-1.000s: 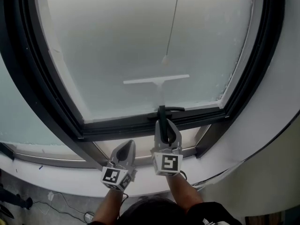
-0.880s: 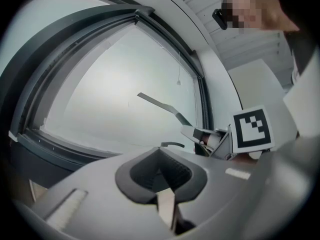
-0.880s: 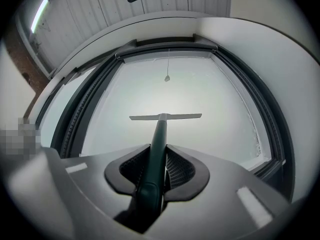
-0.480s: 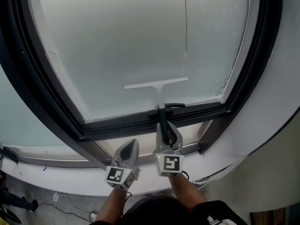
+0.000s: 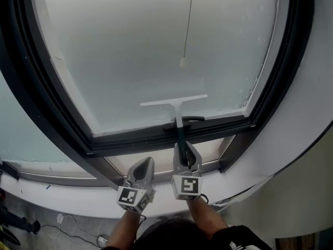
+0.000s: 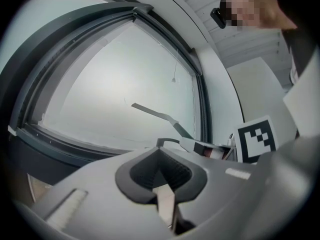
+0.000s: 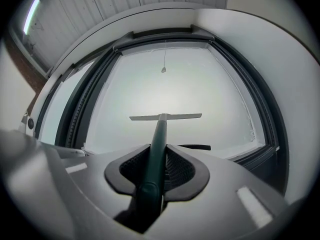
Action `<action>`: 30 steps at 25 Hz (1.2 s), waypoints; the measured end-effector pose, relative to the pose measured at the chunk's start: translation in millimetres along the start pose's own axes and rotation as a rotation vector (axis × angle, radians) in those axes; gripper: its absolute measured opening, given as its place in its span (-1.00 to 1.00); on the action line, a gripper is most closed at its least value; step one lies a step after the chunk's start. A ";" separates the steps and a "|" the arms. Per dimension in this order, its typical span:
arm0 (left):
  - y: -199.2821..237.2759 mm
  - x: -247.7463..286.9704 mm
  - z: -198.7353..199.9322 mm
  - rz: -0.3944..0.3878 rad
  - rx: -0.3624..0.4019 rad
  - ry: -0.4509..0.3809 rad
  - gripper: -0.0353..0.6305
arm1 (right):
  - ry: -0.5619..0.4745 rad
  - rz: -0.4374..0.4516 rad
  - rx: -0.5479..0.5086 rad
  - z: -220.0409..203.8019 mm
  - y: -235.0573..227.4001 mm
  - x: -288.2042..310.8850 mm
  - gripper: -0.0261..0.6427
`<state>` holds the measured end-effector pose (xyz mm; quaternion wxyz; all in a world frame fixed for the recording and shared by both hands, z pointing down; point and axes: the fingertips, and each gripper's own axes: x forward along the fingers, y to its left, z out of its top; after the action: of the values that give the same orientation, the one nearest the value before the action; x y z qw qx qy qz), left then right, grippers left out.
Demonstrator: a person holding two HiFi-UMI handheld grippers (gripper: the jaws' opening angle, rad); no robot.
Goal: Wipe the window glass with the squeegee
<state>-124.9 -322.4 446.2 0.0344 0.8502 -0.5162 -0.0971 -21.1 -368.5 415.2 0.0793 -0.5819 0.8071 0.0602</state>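
**Squeegee** [image 5: 175,102]: T-shaped, with a dark green handle and a pale blade. In the head view the handle's long axis runs from 6 o'clock up to 12 o'clock, blade end uppermost. The blade lies crosswise, 9 to 3 o'clock, its 3 o'clock end a little higher. The blade sits against the lower part of the window glass [image 5: 140,46], just above the bottom rail of the dark frame [image 5: 130,138].

**Right tongs** [image 5: 184,151]: clamped on the lower handle of the squeegee, which passes straight between the two ribbed pads and points away toward the pane. Marker cube [image 5: 186,186] at the rear.

**Left tongs** [image 5: 141,170]: at 9 o'clock of the right pair, just beside it and lower. They are closed to a point with nothing between them, aimed at the frame's bottom rail and clear of the glass.

**Window glass**: frosted, pale, set in the dark frame.

**Pull cord** [image 5: 188,25]: thin, hanging before the pane at 12 o'clock of the blade, ending in a small bob well above it.

**Window handle** [image 5: 190,119]: dark lever on the bottom rail, just at 3 o'clock of the squeegee handle.
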 end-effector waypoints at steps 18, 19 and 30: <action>-4.4 -3.5 -20.8 0.036 -0.012 0.080 -0.89 | 0.050 0.010 0.016 -26.6 -5.1 -14.5 -0.64; -4.9 -3.9 -19.0 0.048 -0.011 0.095 -0.89 | 0.051 0.013 0.017 -27.3 -5.3 -14.8 -0.64; -5.3 -7.5 -28.8 0.111 0.034 0.111 -0.89 | 0.026 0.060 0.045 -33.2 -6.2 -19.1 -0.64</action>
<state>-117.8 -314.6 474.5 0.0536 0.8249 -0.5613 -0.0390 -11.2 -359.0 451.4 0.0798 -0.5562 0.8264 0.0369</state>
